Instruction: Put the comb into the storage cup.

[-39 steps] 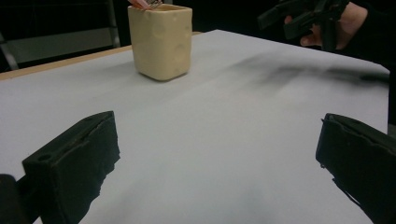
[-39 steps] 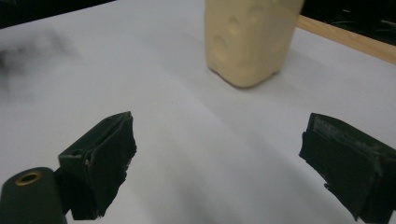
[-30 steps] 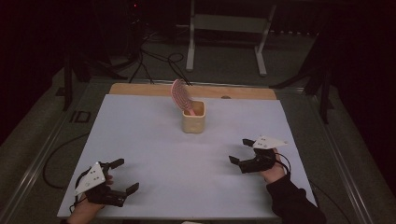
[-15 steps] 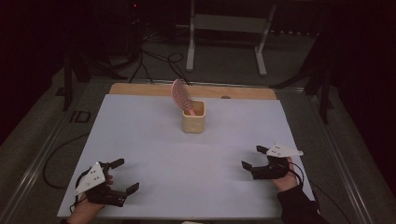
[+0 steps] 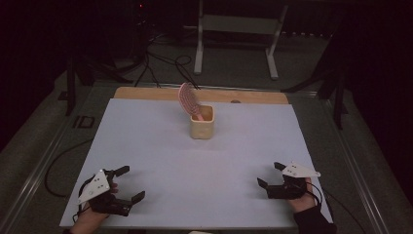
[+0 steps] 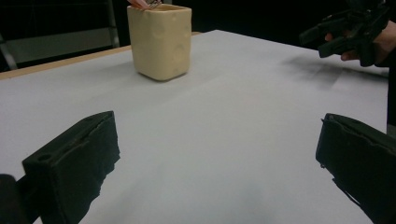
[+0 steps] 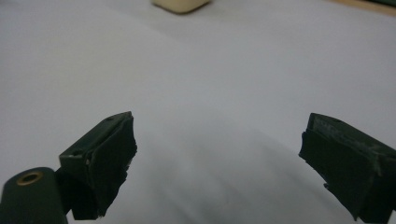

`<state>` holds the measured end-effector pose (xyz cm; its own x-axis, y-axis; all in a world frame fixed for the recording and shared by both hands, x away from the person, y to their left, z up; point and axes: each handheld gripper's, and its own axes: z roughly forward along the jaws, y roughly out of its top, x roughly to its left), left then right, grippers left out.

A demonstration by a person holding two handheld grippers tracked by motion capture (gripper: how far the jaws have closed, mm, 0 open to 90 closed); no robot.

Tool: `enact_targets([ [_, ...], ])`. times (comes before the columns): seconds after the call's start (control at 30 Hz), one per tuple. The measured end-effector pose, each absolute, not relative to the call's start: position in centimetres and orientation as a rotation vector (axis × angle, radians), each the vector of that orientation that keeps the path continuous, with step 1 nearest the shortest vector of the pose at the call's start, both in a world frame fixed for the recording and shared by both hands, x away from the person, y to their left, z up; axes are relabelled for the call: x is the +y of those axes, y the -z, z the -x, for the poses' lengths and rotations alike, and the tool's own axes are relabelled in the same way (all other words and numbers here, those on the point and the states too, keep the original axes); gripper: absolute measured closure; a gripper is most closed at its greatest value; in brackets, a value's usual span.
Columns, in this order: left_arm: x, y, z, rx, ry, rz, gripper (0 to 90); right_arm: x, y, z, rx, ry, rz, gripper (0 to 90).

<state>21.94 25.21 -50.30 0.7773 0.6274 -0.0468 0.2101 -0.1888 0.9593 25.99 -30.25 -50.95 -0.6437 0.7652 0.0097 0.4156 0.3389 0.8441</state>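
Dim room, cables on the floor beyond; white tabletop (image 5: 160, 146) carrying little. Cream cup (image 5: 201, 122) is standing upright toward 12 o'clock, holding a pink hairbrush (image 5: 186, 99), handle down, probably so the cup props it. Brush's long axis is running near vertical, head leaning toward 10 o'clock. Left claw (image 5: 126, 183) is resting at 7 o'clock, jaws apart, empty. Right claw (image 5: 270, 175) is sitting at 5 o'clock, jaws apart, empty, likely parked.

A matt, dimpled cream cup (image 6: 161, 39) stands on a smooth white sheet (image 5: 160, 161) edged with wood.
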Motion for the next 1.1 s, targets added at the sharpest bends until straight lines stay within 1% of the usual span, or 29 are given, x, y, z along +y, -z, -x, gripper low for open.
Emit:
enact_targets([
  [0.37, 25.2, 50.3, -21.9, 0.653, -0.430, -1.764, 0.0, -28.7, 52.4, -26.8, 2.308, -1.215, -1.041, 9.4],
  [1.1, 25.2, 50.4, -21.9, 0.657, -0.435, -1.761, 0.0, -29.4, 52.1, -26.8, 2.257, -1.280, -1.053, 9.4],
])
